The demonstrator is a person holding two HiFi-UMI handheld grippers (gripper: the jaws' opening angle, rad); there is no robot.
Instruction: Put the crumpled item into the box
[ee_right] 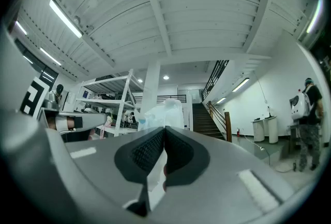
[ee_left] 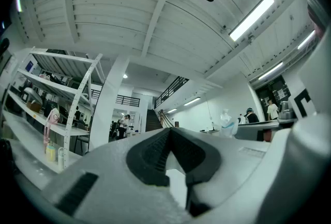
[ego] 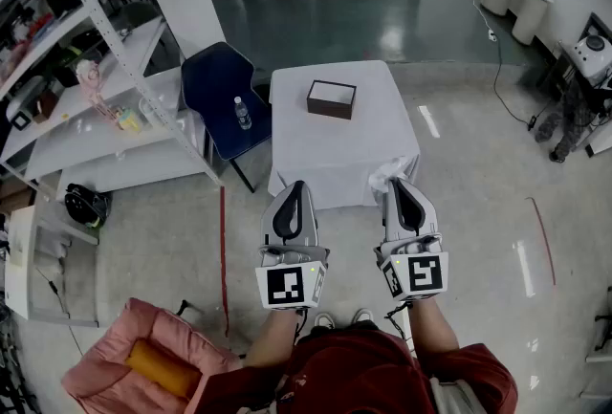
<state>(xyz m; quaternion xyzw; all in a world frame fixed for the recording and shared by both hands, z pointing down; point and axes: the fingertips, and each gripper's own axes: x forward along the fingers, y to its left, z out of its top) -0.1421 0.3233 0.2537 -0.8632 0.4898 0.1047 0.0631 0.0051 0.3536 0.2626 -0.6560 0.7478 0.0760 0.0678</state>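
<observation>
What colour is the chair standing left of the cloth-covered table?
Dark navy blue. The moulded chair shows best in the head view.

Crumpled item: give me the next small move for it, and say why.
Probably carry the right hand-held gripper forward over the table toward the box. Its jaws are closed on the crumpled item, and the box sits near the table's far end, well ahead of it.

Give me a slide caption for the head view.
Right gripper holds the crumpled item before the white table bearing the box; left gripper shut, empty.
</observation>
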